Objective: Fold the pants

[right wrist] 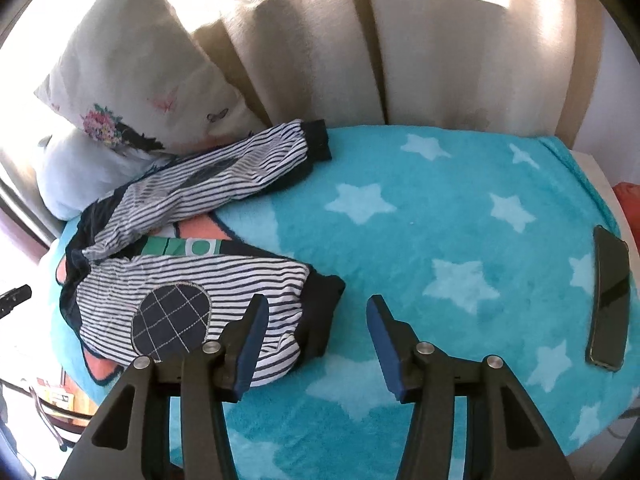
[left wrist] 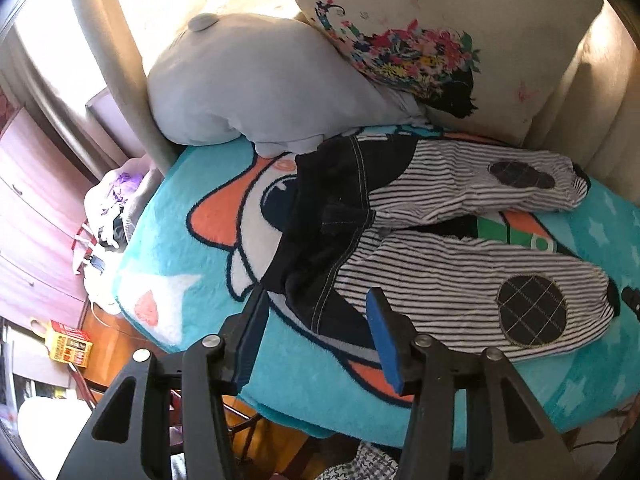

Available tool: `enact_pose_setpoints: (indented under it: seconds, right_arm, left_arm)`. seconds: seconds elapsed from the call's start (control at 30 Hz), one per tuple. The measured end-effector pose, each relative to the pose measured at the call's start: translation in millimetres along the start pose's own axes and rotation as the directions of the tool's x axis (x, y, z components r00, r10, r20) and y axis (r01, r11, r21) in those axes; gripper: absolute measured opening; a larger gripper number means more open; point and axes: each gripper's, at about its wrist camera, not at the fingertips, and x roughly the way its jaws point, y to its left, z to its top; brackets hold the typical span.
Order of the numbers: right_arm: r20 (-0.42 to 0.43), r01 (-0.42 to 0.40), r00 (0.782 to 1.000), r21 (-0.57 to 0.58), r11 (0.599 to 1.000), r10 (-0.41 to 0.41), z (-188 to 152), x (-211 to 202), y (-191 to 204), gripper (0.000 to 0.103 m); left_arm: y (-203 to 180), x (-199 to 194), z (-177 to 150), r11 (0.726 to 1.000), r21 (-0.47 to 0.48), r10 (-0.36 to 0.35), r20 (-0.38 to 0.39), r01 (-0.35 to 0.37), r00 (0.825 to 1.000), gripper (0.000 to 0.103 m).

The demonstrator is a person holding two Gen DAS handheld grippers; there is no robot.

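Observation:
Small striped pants (left wrist: 460, 276) with a dark navy waist and round checked knee patches lie spread on a turquoise star blanket (left wrist: 192, 240), legs apart. My left gripper (left wrist: 316, 300) is open, hovering just above the near waist corner. In the right wrist view the pants (right wrist: 192, 276) lie at the left with both dark cuffs toward the middle. My right gripper (right wrist: 316, 308) is open, its left finger over the near leg's cuff (right wrist: 320, 312), holding nothing.
A grey pillow (left wrist: 260, 80) and a floral pillow (left wrist: 440, 32) stand against the sofa back behind the pants. A dark phone (right wrist: 608, 300) lies on the blanket (right wrist: 440, 208) at the right. Clothes and a red box (left wrist: 68, 344) lie off the left edge.

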Motion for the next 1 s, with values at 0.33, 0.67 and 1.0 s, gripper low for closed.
enact_pose_setpoints:
  seconds: [0.33, 0.67, 1.0]
  right_arm:
    - [-0.038, -0.026, 0.999, -0.016, 1.0, 0.026, 11, 21, 28, 0.055]
    - [-0.032, 0.024, 0.999, -0.039, 0.999, -0.025, 32, 26, 47, 0.059]
    - [-0.05, 0.037, 0.998, -0.057, 0.998, -0.04, 51, 43, 59, 0.059]
  left_arm:
    - [11, 16, 3, 1.0, 0.01, -0.01, -0.033, 0.011, 0.999, 0.051]
    - [18, 47, 27, 0.998, 0.01, -0.056, -0.078, 0.056, 0.995, 0.051]
    - [28, 68, 57, 0.984, 0.048, -0.169, -0.093, 0.174, 0.981, 0.051]
